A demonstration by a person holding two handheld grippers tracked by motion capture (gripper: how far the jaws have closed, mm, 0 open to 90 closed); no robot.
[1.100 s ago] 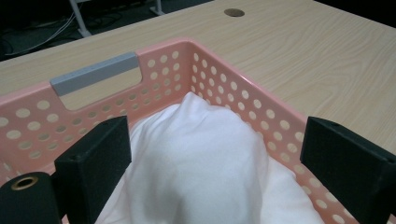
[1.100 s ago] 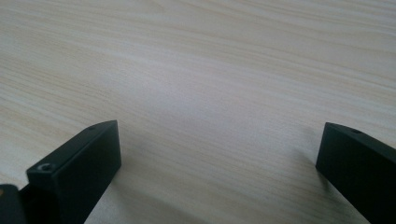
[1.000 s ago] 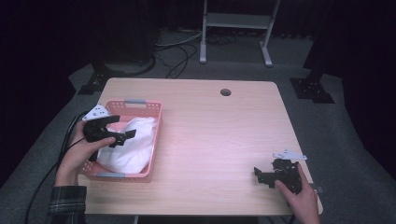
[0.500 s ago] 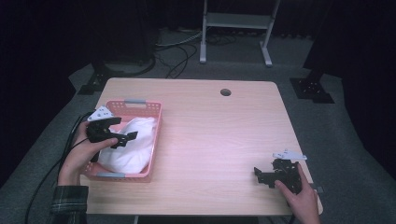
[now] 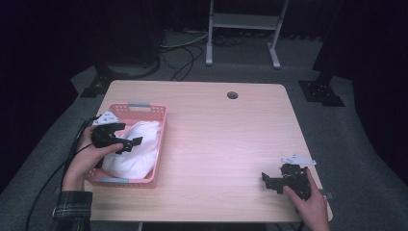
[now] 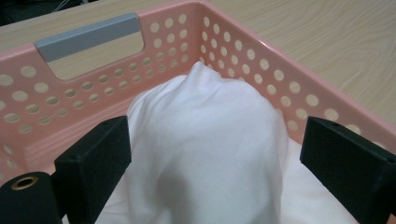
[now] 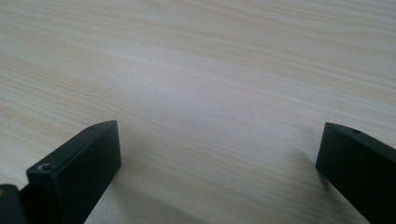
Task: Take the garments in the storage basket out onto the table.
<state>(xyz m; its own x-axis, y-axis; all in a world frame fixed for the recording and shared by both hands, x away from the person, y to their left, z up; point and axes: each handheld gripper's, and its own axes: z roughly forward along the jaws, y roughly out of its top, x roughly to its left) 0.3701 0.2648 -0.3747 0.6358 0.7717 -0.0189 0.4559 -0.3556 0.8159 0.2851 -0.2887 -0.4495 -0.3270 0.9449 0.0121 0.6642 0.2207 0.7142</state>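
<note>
A pale wood-grain table (image 5: 216,144) with rounded corners and a small round hole (image 5: 232,95) near its far edge is filling the middle of a dark room. Grey carpet is surrounding it, black cables (image 5: 180,57) are trailing over the floor beyond the far edge, and the legs of a light metal stand (image 5: 243,29) are rising behind them. Black stand bases (image 5: 320,91) are sitting on the floor to either side.

The left gripper (image 5: 129,144) is hovering over a pink perforated plastic basket (image 5: 161,144) with grey handles, at the table's left edge. Its jaws are standing spread wide. In the left gripper view, a crumpled white cloth (image 6: 205,149) is bulging up directly between and ahead of the two black jaws, lying inside the basket; the pads are not pressing on it. The basket's far wall and one grey handle (image 6: 88,35) are lying just beyond the cloth.

The right gripper (image 5: 269,179) is resting low over the table's near right corner, well apart from the basket, its jaws also spread, with bare wood between them in the right gripper view.

The room's edges are sinking into darkness. The lower part of the cloth is being cut off by the frame in the left gripper view, and whether the near jaw is brushing the fabric is hard to make out. The person's forearms are being cropped at the bottom of the high view.
</note>
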